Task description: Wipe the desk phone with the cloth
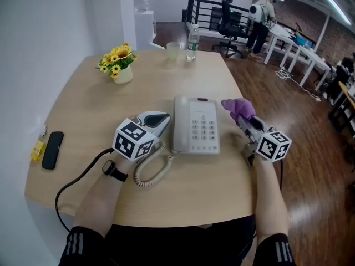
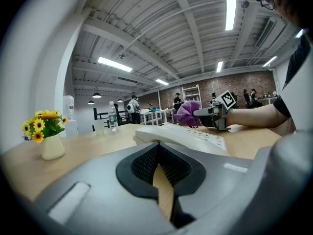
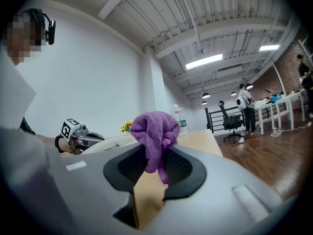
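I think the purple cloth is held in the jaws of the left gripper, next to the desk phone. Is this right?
Not quite. The purple cloth is held in the jaws of the right gripper, not the left one. The right gripper view shows those jaws shut on it. The left gripper holds nothing. The cloth is indeed next to the desk phone.

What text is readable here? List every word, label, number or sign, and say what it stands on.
No text can be read in any view.
Keypad of the desk phone: key markings too small to read.
Label on the water bottle: too blurred to read.
Cubes on the left gripper and right gripper: black-and-white square markers, no letters.
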A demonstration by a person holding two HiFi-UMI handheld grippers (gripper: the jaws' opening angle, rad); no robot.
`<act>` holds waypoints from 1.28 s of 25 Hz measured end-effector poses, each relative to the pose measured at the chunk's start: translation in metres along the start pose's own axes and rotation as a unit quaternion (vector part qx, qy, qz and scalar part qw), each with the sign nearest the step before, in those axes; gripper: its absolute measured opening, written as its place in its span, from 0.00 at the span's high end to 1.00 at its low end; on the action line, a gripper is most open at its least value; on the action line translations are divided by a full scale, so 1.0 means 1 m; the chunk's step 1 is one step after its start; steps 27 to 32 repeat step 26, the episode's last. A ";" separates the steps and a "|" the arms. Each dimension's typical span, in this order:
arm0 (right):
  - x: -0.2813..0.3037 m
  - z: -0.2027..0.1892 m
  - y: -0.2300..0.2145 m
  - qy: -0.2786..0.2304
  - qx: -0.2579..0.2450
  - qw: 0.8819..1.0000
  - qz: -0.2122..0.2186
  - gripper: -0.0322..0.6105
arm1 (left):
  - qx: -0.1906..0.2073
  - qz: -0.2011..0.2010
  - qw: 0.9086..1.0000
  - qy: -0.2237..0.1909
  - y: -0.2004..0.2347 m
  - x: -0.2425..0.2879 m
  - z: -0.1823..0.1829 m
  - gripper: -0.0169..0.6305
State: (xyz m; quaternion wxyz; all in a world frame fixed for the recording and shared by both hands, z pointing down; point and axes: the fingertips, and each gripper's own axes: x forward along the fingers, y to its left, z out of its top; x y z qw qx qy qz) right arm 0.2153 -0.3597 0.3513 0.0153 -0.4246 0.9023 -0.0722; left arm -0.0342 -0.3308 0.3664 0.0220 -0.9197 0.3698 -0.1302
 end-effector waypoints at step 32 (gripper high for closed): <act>-0.002 -0.008 -0.001 0.022 -0.039 0.999 -0.013 0.79 | 0.004 0.002 1.000 -0.002 0.001 0.000 0.002 0.98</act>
